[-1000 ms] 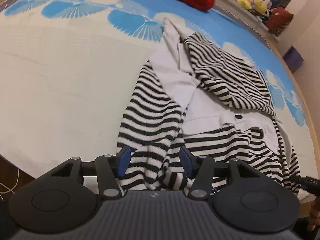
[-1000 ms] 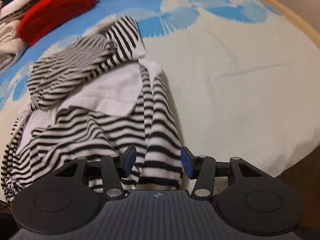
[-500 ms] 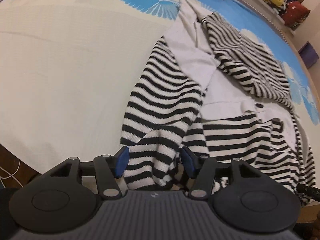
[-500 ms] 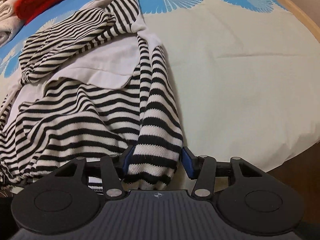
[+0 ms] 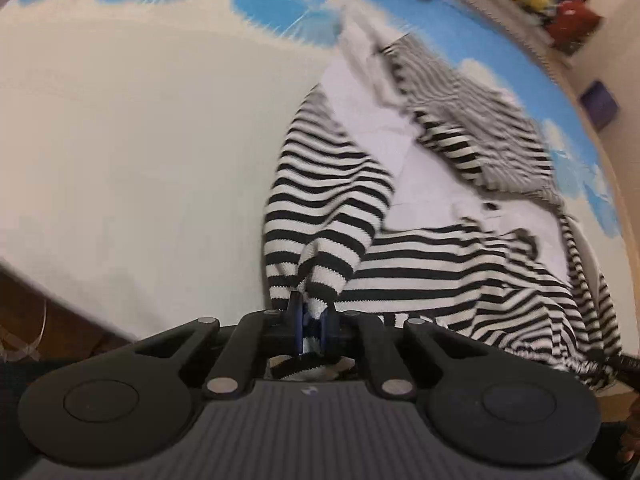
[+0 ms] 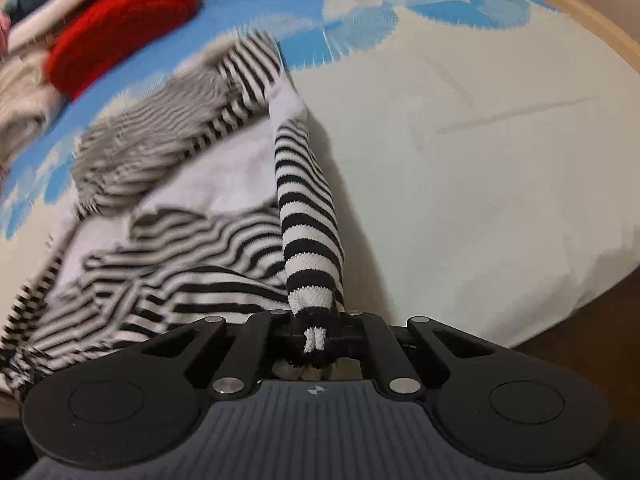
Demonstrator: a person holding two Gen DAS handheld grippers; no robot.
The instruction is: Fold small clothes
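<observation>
Both grippers — left gripper (image 5: 311,322) and right gripper (image 6: 318,334) — are pinching cuffs of the striped garment (image 5: 420,216) sprawling across mid-frame on the bed (image 5: 140,140), and uneven pulling risks bunching it crooked.

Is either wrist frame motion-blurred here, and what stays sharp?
Left wrist view: bedsheet and far striped garment smear, worst along the top edge; the left hand-held gripper is crisp. Right wrist view: red item and the garment's left side streak; the right hand-held gripper and pinched cuff are sharp.
</observation>
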